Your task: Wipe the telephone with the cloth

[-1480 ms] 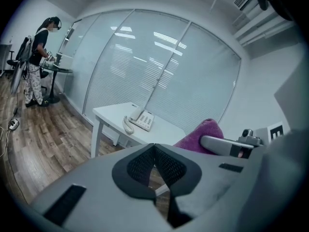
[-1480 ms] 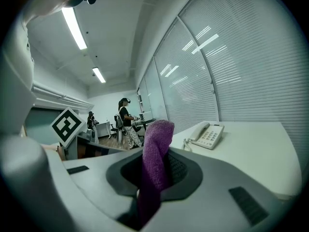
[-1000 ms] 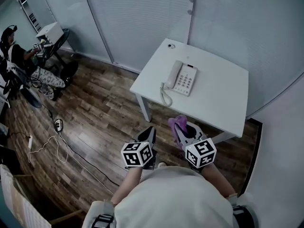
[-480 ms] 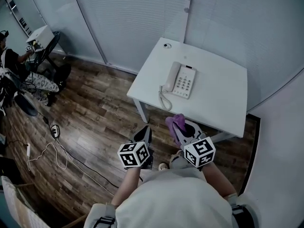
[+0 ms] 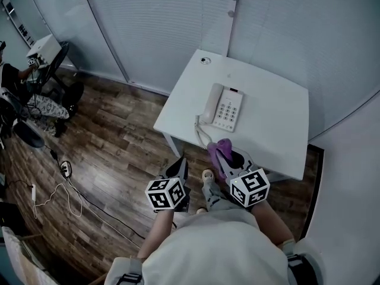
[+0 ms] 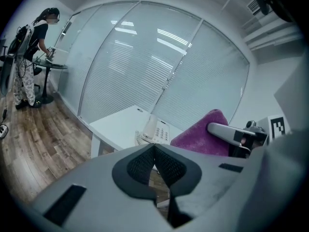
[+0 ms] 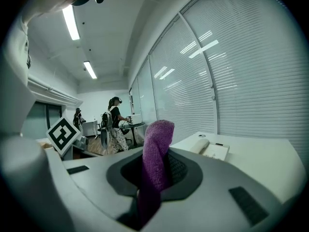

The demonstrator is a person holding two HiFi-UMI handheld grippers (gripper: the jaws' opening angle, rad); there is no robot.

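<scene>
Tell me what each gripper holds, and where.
Right gripper: purple cloth, clamped across a bunched fold, one end standing above the jaws. Left gripper: shut, empty.

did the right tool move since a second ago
Yes. The right tool, shut on the purple cloth, has advanced toward the table; the cloth now overlaps its near edge.

White telephone (image 5: 222, 107), bunched purple cloth (image 5: 221, 150)
</scene>
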